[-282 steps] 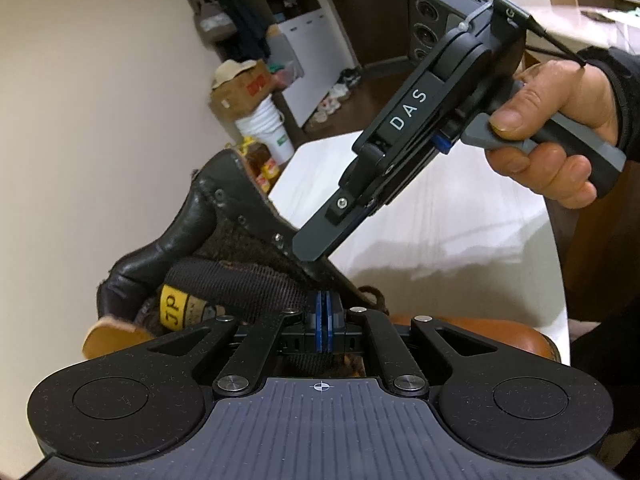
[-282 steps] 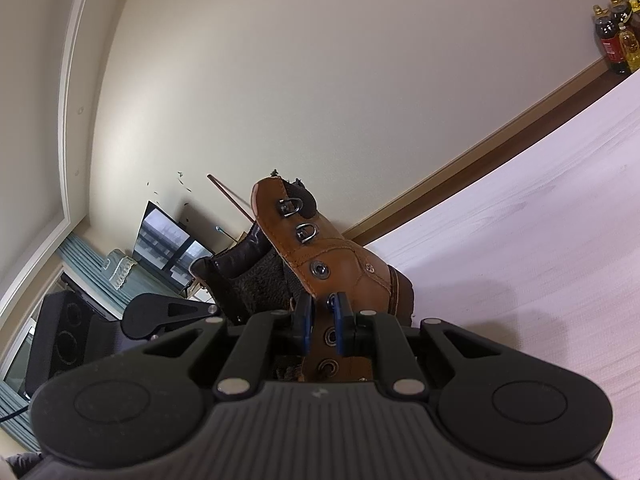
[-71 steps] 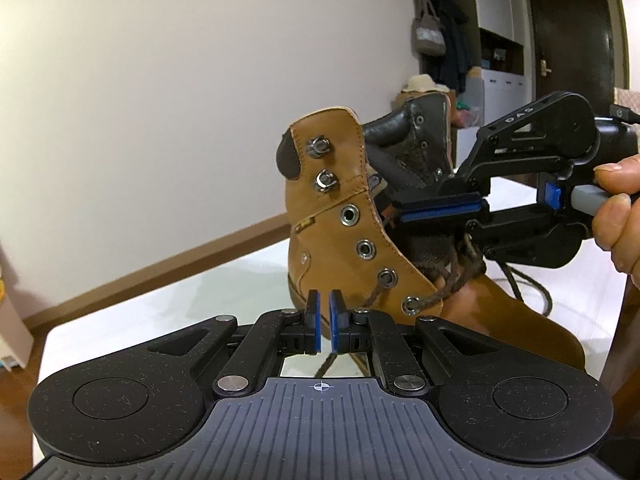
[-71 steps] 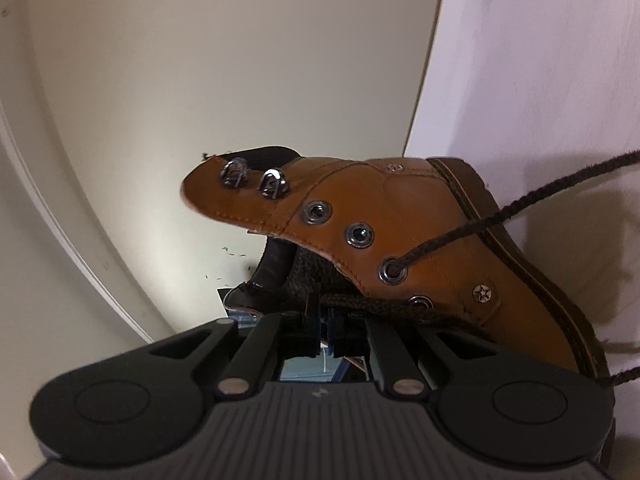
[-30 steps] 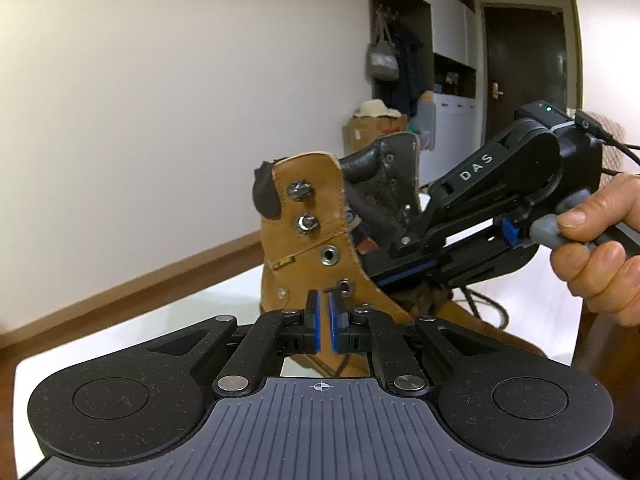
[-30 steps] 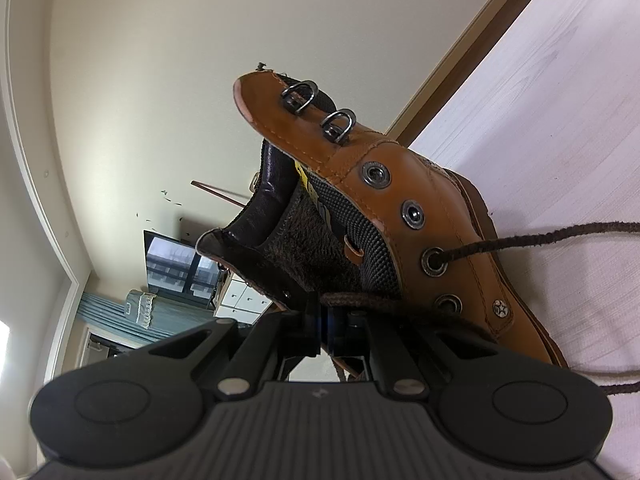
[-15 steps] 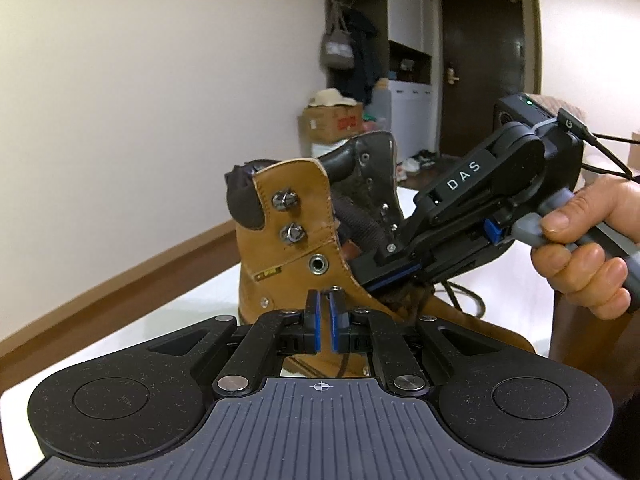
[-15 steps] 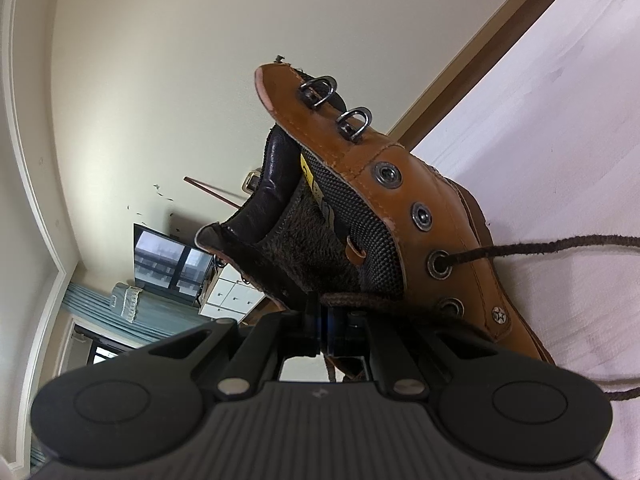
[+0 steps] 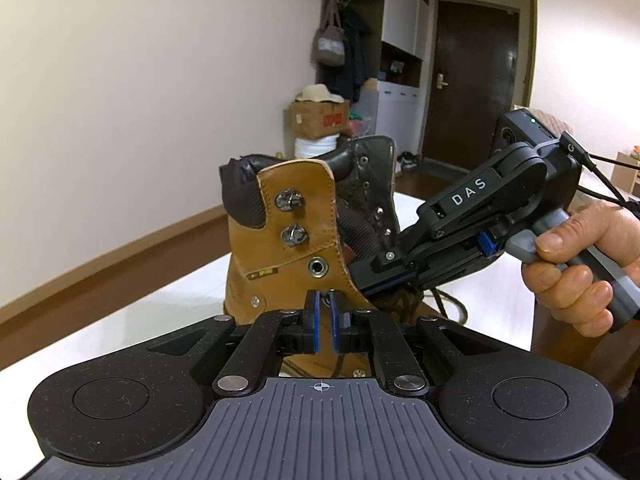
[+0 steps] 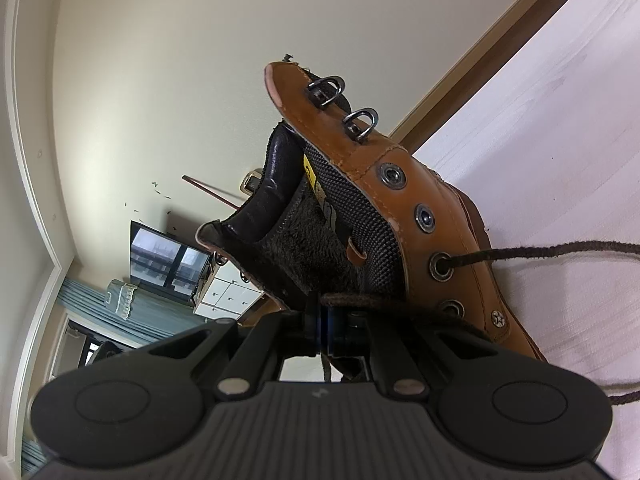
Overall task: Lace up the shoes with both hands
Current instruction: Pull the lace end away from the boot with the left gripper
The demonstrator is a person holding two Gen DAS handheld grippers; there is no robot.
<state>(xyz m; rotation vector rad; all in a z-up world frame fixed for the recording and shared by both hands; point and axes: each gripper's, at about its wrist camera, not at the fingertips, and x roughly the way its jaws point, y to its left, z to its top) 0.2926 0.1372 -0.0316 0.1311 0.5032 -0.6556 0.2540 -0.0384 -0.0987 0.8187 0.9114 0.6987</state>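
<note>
A white counter (image 9: 168, 304) carried a tan leather boot (image 9: 296, 256), standing upright with its dark tongue (image 10: 296, 248) pulled open toward the right gripper. The right gripper (image 10: 326, 326), held in the person's hand (image 9: 580, 264), reached into the boot's throat from the right and was clenched on a dark brown lace (image 10: 360, 302); the lace ran across its pads to the lower eyelets, and another stretch left the third eyelet (image 10: 442, 266) and trailed over the counter. The left gripper (image 9: 323, 322) sat just before the boot's near side, its jaws having just been opening, a narrow gap between the blue pads (image 9: 316, 320) with nothing gripped. Two metal hooks (image 9: 290, 200) and the upper eyelets stood unlaced.
</note>
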